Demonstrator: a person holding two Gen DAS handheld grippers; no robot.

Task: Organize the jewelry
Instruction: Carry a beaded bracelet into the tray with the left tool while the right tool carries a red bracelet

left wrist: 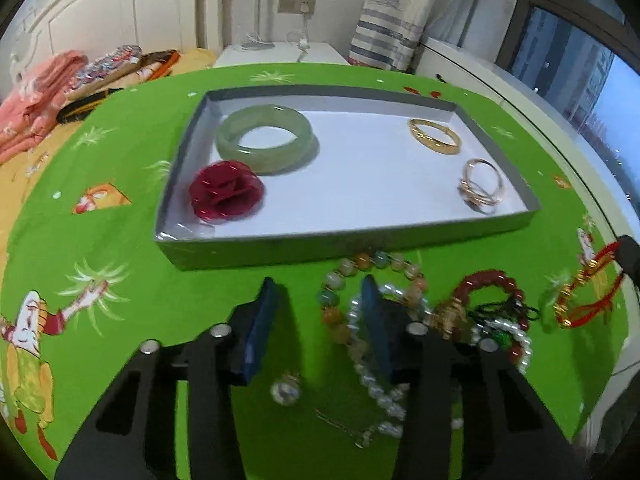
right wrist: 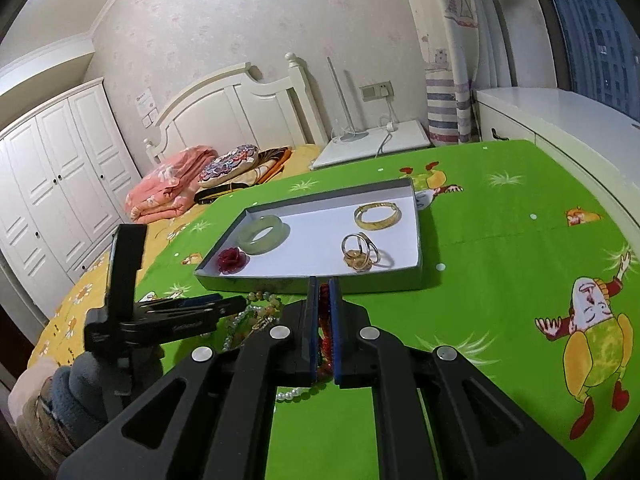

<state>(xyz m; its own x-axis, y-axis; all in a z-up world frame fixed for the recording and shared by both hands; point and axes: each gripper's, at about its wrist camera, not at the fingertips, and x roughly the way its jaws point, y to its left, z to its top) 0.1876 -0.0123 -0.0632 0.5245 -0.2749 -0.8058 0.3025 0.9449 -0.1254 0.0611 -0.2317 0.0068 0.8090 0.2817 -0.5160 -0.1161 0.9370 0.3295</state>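
Item: red cord bracelet [left wrist: 586, 292], far right of left view, gripped in closed right claw [right wrist: 325, 334], hanging clear of bench [right wrist: 500, 264]; loop's long axis upper-right to lower-left. Left claw [left wrist: 320, 304] open, empty, over bead heap [left wrist: 404, 312]. Risk: cord snagging neighbouring strands, or slipping before reaching tray [left wrist: 352, 240].

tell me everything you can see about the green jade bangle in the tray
The green jade bangle is a thick, smooth, closed ring of pale translucent green that looks like polished stone, with a glossy sheen and no clasp or markings visible. It lies flat on the white floor of the grey-walled tray, in the far left part, casting a soft shadow. A red fabric rose sits just in front of it, close to or overlapping its near edge; whether they touch is unclear. Neither gripper is near it.
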